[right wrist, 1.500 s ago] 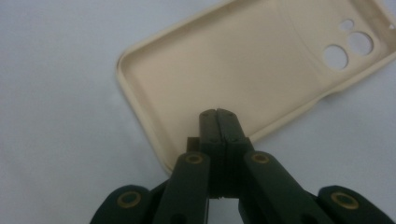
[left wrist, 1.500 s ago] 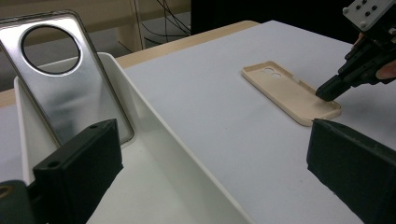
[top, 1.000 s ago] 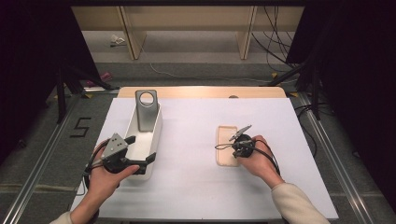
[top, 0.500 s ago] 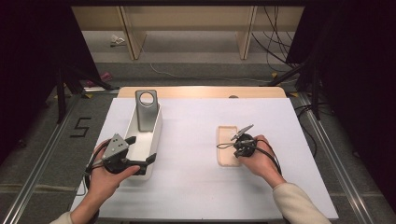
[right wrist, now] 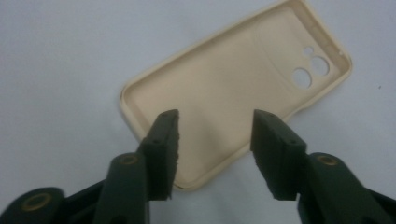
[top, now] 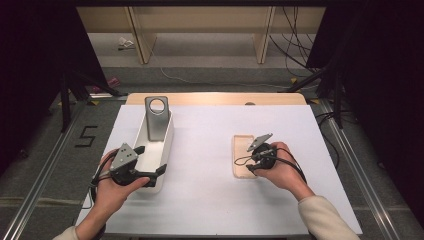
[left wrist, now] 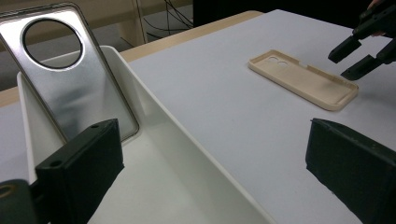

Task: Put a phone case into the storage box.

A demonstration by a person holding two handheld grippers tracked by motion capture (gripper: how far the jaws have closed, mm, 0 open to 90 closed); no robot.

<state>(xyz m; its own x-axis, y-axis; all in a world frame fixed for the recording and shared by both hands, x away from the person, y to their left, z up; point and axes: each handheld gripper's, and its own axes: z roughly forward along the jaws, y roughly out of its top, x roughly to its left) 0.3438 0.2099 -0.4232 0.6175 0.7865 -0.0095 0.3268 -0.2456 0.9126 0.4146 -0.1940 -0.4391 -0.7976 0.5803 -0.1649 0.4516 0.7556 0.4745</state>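
You're hovering your right gripper [right wrist: 212,154], fingers spread, over the beige case [right wrist: 233,98]; its thin rim's probably slipping away.

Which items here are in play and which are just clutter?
In play (judging by the grippers):
- beige phone case, flat on the table, under the open right gripper
- silver phone back, leaning in the white bin
- open left gripper, at the bin

Clutter:
- cables on the floor
- floor mark "5"

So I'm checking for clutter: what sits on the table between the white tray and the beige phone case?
Nothing. In the high view, bare white tabletop runs from the white tray to the beige phone case; the left gripper view shows the same.
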